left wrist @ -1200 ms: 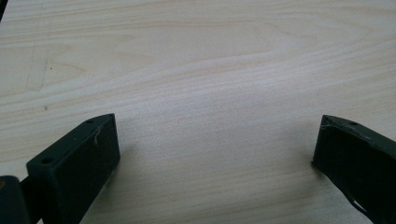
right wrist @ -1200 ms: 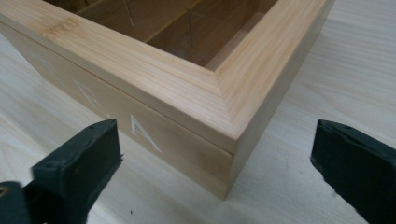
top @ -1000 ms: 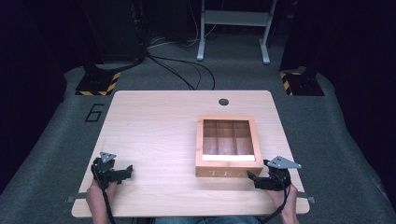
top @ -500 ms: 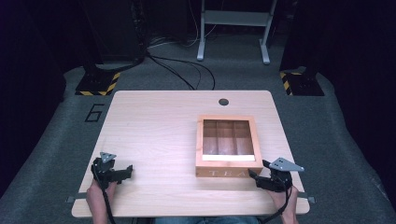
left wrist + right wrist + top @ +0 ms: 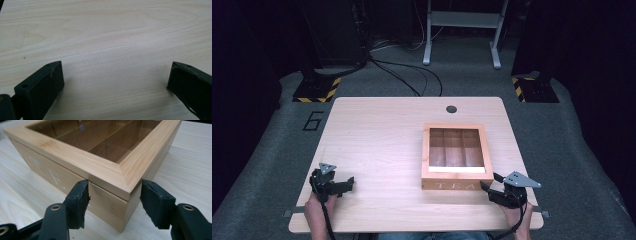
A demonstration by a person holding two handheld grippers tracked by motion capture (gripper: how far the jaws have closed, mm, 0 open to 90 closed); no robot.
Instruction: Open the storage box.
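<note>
On the right half of the table (image 5: 377, 150) stands a wooden tea box (image 5: 455, 156) with a clear window in its lid and "TEA" lettered on the front wall; everything else is placed from that box. Through the window its dividers show, and the compartments look bare. It is rigid bamboo or similar, probably light to moderate in weight, with smooth finished walls that could slip under hard jaws; the clear panel is the fragile part and should not be pressed. A seam runs below the lid frame, so the lid likely lifts, and its overhanging lip at the front is the natural place to take hold, or the side walls if the whole box is to move.

At the box's front right corner sits the right gripper (image 5: 113, 203), its jaws spread and straddling that corner, one against or very near the front wall, the other just off the side wall, pinching nothing. Well to the left of the box, near the table's front edge, the left gripper (image 5: 115, 82) rests with jaws wide apart over bare wood.

Beyond the box, near the far edge, is a small dark cable hole (image 5: 451, 108). Nothing lies between either gripper and the box; past the table are floor cables (image 5: 407, 75) and a metal stand (image 5: 462, 30)
</note>
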